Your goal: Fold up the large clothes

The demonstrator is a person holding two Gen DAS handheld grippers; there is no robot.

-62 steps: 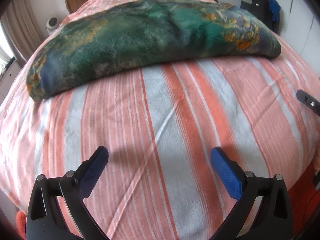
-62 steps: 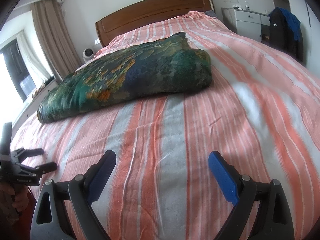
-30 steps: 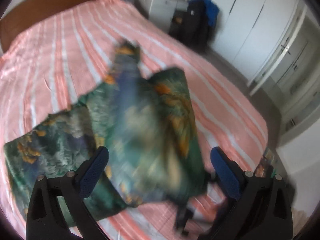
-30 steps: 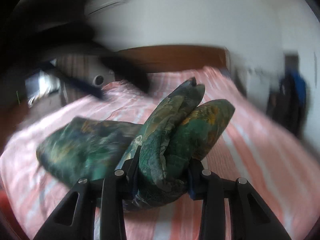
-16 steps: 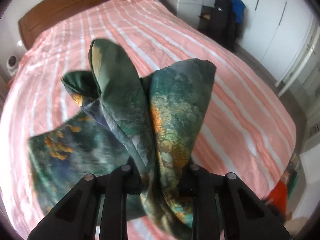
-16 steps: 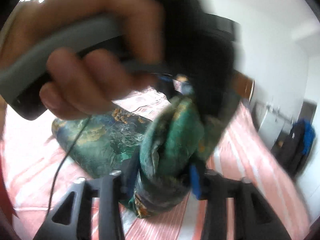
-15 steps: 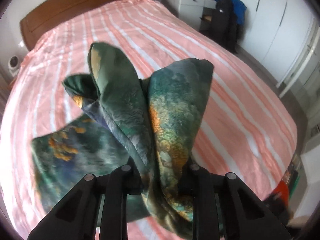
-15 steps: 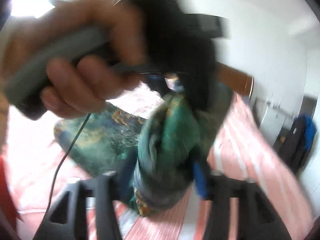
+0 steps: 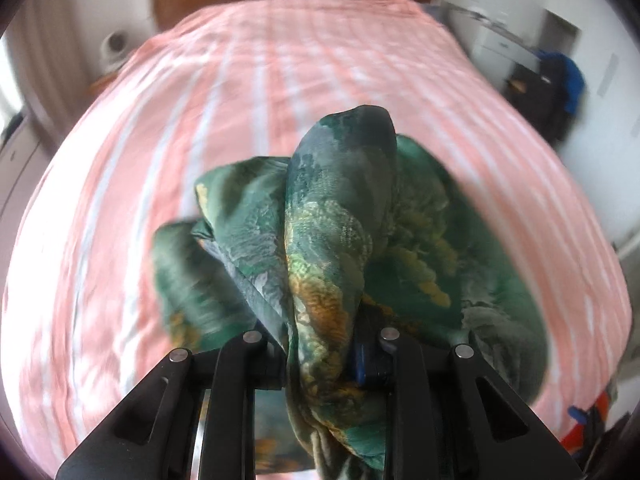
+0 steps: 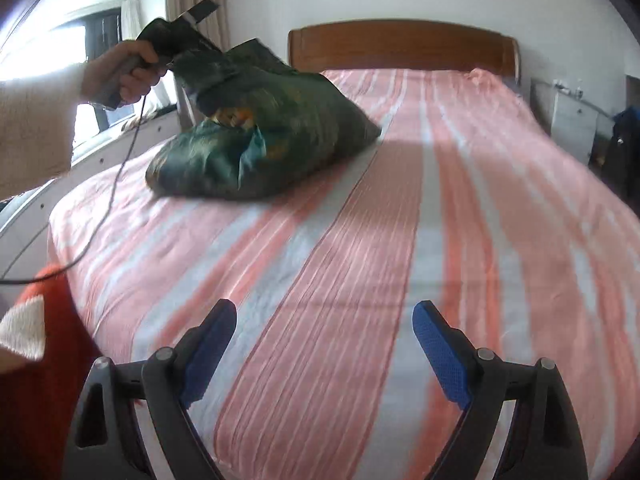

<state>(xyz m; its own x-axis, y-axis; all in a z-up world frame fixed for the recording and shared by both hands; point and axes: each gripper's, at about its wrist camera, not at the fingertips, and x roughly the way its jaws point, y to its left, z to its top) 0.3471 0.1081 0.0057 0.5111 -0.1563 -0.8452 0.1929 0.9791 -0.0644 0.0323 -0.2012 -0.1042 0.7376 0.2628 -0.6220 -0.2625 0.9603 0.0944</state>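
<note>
The large garment (image 9: 340, 240) is green silky cloth with a yellow and orange print. My left gripper (image 9: 320, 344) is shut on a thick bunch of it and holds that edge up; the rest hangs down to the striped bed (image 9: 240, 80). In the right wrist view the garment (image 10: 272, 136) is a bundled heap at the bed's left side, its top held up by the left gripper (image 10: 176, 56) in the person's hand. My right gripper (image 10: 324, 332) is open and empty, low over the near end of the bed (image 10: 360, 240).
A wooden headboard (image 10: 400, 44) closes the far end of the bed. A white cabinet (image 10: 576, 116) and dark hanging clothes (image 10: 624, 148) stand on the right. A window (image 10: 100, 28) with a white ledge runs along the left. A cable (image 10: 112, 192) hangs from the left gripper.
My right gripper has let go of the garment, opened and pulled back to the near end of the bed. My left gripper still holds the cloth, swung to the bed's left side.
</note>
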